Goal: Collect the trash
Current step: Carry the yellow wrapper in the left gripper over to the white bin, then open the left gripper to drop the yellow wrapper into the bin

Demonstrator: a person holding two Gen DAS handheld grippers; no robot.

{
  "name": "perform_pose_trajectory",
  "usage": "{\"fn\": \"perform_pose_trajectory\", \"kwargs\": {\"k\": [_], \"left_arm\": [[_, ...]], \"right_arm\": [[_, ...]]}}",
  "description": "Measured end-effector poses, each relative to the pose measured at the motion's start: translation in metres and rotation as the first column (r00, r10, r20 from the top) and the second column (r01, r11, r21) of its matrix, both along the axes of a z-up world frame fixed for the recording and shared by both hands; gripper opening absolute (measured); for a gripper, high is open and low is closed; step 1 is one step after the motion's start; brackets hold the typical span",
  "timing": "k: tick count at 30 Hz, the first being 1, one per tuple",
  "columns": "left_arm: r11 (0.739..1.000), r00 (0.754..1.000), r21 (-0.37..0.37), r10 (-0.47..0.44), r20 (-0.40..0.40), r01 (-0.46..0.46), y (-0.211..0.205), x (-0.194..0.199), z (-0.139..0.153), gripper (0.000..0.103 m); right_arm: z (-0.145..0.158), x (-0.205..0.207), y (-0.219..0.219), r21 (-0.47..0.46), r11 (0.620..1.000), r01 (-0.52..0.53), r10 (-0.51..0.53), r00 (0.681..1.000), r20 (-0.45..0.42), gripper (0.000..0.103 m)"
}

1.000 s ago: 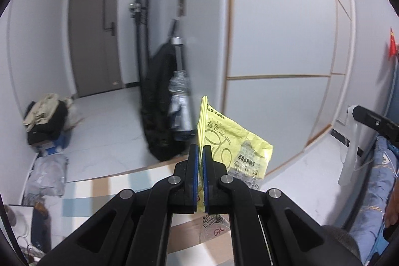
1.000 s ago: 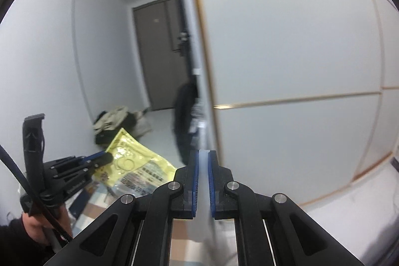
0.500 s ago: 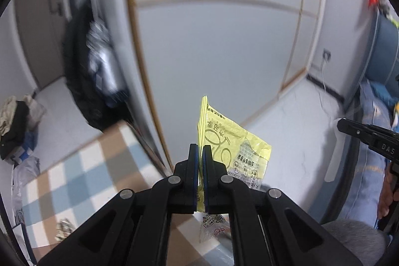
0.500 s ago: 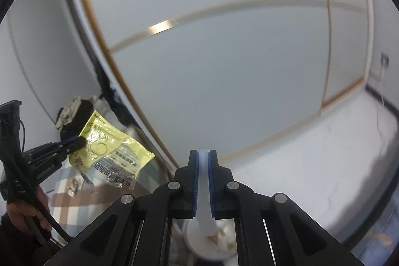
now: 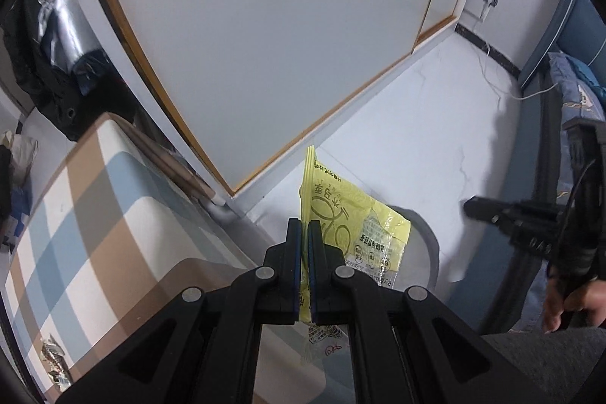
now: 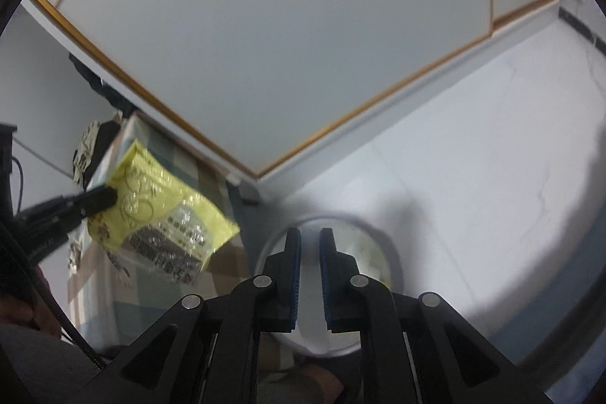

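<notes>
My left gripper (image 5: 304,226) is shut on a yellow snack wrapper (image 5: 352,226) and holds it in the air past the edge of the checkered table (image 5: 94,214). The wrapper also shows at the left of the right wrist view (image 6: 163,214), pinched by the left gripper (image 6: 110,197). My right gripper (image 6: 310,235) has its jaws slightly apart with nothing solid visible between them, directly above a round white trash bin (image 6: 382,245) on the floor. In the left wrist view the bin's rim (image 5: 430,237) shows just behind the wrapper, and the right gripper (image 5: 469,205) reaches in from the right.
A white wardrobe with gold trim (image 5: 265,44) stands behind the table and bin. Small wrappers (image 5: 53,364) lie on the table's near left. Dark clothes (image 5: 57,63) hang at the far left. A bed (image 5: 572,93) lies at the right. White tiled floor (image 6: 473,158) surrounds the bin.
Both grippers have swung right and tilted down, from the doorway towards the floor and the bin. The right jaws have parted a little. The left still holds the wrapper.
</notes>
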State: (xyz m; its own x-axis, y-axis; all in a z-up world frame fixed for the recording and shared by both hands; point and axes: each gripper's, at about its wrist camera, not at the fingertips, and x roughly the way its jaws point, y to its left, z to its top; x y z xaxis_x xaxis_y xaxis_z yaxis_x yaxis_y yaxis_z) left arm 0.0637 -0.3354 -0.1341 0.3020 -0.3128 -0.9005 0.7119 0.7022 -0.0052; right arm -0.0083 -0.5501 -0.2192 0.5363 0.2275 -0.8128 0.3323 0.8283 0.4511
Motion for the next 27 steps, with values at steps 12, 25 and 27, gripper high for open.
{"fn": "perform_pose_trajectory", "kwargs": {"k": [12,25,27], "left_arm": [[0.996,0.998,0.077,-0.034,-0.058,0.038,-0.03,0.011,-0.025,0.0],[0.967,0.988,0.224,-0.099,-0.117,0.123,-0.07,0.005,-0.058,0.0],[0.958,0.987,0.255,-0.105,-0.124,0.134,-0.077,0.004,-0.064,0.0]], "right_arm": [[-0.061,0.0,0.01,0.144,0.989,-0.037,0.052,0.993,-0.102,0.034],[-0.053,-0.042,-0.026,0.128,0.989,0.077,-0.066,0.994,-0.089,0.072],[-0.054,-0.046,-0.033,0.129,0.986,0.101,-0.091,0.992,-0.087,0.074]]}}
